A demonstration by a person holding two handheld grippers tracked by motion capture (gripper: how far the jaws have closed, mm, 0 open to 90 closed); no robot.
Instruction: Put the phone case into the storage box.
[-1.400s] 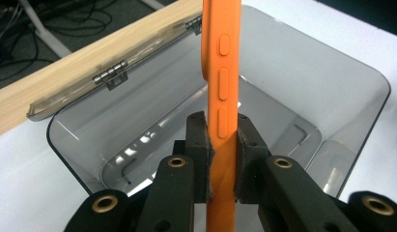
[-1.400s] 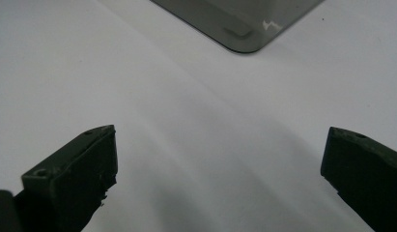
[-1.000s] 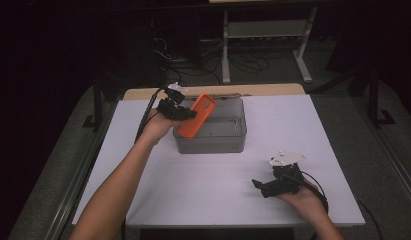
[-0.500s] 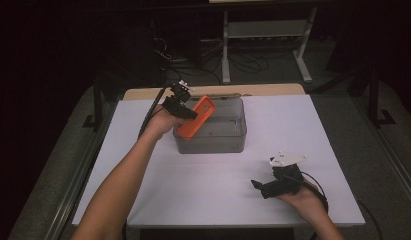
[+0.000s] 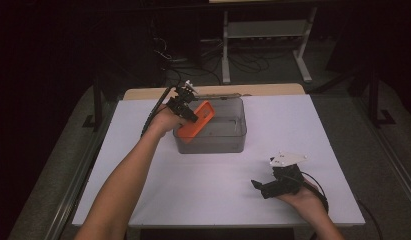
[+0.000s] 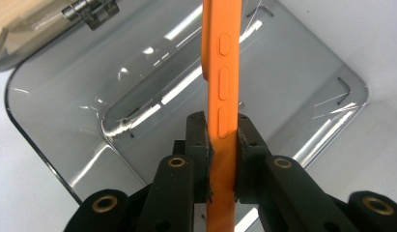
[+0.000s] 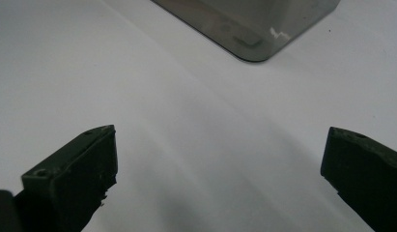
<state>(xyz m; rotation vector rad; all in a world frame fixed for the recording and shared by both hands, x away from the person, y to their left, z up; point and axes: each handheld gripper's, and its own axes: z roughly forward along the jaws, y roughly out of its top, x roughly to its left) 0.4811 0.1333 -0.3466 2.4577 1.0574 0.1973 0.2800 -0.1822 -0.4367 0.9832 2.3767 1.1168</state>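
Here the left gripper point(image 5: 189, 111) is clamping the orange phone case point(image 5: 195, 119) edge-on, tilted over the clear box point(image 5: 228, 142); the right gripper point(image 5: 265, 188) is resting wide open on the white table point(image 5: 293, 125), well apart.

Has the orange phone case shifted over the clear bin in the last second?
Yes. The orange phone case, clamped in the left gripper, has sunk slightly toward the clear bin's left end.

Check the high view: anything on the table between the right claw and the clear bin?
Nothing. Bare white table lies between the right claw and the clear bin in the high view.
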